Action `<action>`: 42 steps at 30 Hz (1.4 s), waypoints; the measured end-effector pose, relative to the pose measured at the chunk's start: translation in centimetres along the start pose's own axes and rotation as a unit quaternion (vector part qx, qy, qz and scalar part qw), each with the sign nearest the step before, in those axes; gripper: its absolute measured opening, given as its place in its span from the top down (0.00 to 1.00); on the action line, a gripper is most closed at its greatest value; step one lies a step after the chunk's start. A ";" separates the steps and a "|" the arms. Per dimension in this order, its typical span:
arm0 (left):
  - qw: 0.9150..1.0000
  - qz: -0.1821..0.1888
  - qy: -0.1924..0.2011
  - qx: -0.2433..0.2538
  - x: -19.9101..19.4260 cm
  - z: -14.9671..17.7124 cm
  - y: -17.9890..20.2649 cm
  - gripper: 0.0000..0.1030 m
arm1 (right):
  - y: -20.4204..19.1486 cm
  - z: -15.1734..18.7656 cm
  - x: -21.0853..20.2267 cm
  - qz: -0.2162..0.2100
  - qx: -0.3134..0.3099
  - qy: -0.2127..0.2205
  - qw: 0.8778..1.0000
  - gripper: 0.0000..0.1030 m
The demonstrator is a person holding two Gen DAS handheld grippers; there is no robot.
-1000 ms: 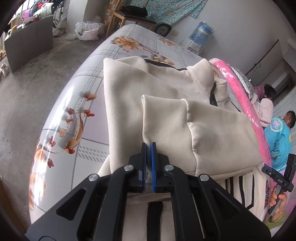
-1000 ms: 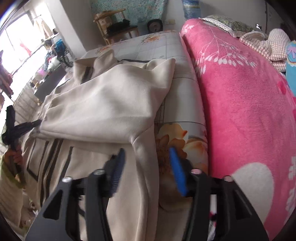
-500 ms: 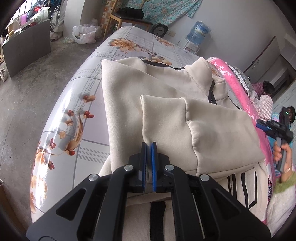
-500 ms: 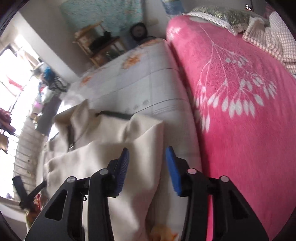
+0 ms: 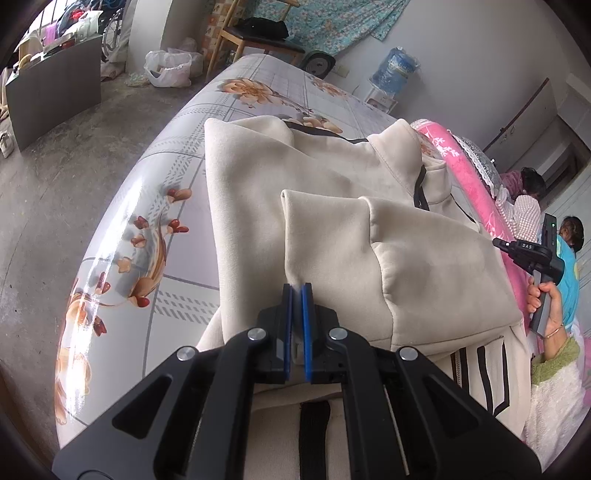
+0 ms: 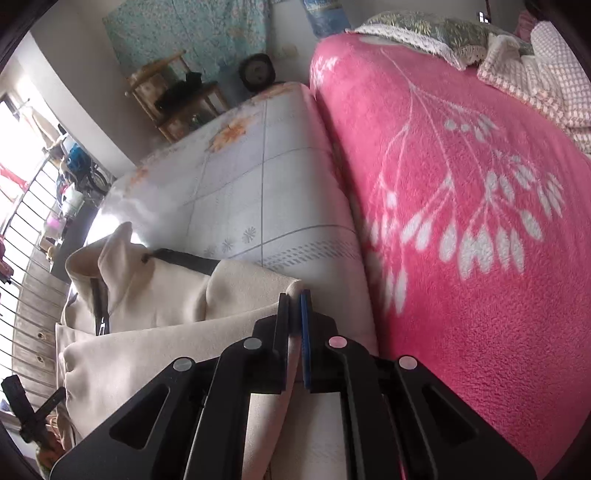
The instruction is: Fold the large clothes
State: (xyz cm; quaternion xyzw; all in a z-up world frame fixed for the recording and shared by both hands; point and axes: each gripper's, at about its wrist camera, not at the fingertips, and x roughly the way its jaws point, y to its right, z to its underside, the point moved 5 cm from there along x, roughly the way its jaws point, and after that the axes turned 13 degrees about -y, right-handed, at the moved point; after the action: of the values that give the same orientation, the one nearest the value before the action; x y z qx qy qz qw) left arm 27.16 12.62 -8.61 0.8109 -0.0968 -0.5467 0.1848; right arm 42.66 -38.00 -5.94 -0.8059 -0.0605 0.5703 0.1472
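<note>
A large cream jacket (image 5: 295, 184) with black zip and black stripes lies on the floral mattress (image 5: 147, 206), sleeves folded over its body. My left gripper (image 5: 296, 291) is shut on the edge of the folded sleeve (image 5: 332, 236). In the right wrist view the same jacket (image 6: 155, 295) lies at lower left, collar upward. My right gripper (image 6: 294, 299) is shut on the jacket's right shoulder edge, beside the pink blanket (image 6: 461, 221). The right gripper also shows in the left wrist view (image 5: 535, 258), held in a hand.
The mattress drops to a concrete floor (image 5: 55, 166) on the left. A wooden chair (image 5: 255, 37), a plastic bag (image 5: 166, 70) and a water bottle (image 5: 395, 70) stand beyond the bed. Pillows (image 6: 424, 29) lie on the pink blanket.
My right gripper moved up from the jacket's lower part to its shoulder and closed from open onto the fabric edge. My left gripper stayed shut on the sleeve.
</note>
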 end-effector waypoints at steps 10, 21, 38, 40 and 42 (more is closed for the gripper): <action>0.998 0.029 0.044 0.020 -3.9 -1.0 3.5 0.85 | -10.2 7.5 -7.3 0.022 -0.202 0.041 0.978 0.70; 0.999 -0.032 0.003 0.023 -1.1 0.2 4.7 0.54 | -9.1 14.0 -2.7 0.065 -0.199 -0.044 0.977 0.66; 0.988 -0.125 0.001 0.089 -6.8 10.6 7.0 0.22 | -12.1 26.7 -8.8 0.054 -0.205 0.002 0.977 0.37; 0.987 -0.134 -0.004 0.088 -6.5 13.0 6.9 0.19 | -12.4 29.1 -8.3 0.051 -0.203 -0.006 0.978 0.33; 0.985 -0.144 -0.016 0.090 -5.3 14.7 6.6 0.19 | -12.4 31.4 -7.3 0.067 -0.204 -0.014 0.977 0.33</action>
State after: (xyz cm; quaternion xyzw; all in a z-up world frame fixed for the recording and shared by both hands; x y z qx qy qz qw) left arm 11.85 5.64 -6.29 0.8208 -0.0309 -0.5697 0.0290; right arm 11.64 -22.89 -5.15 -0.8132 -0.1234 0.5656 -0.0597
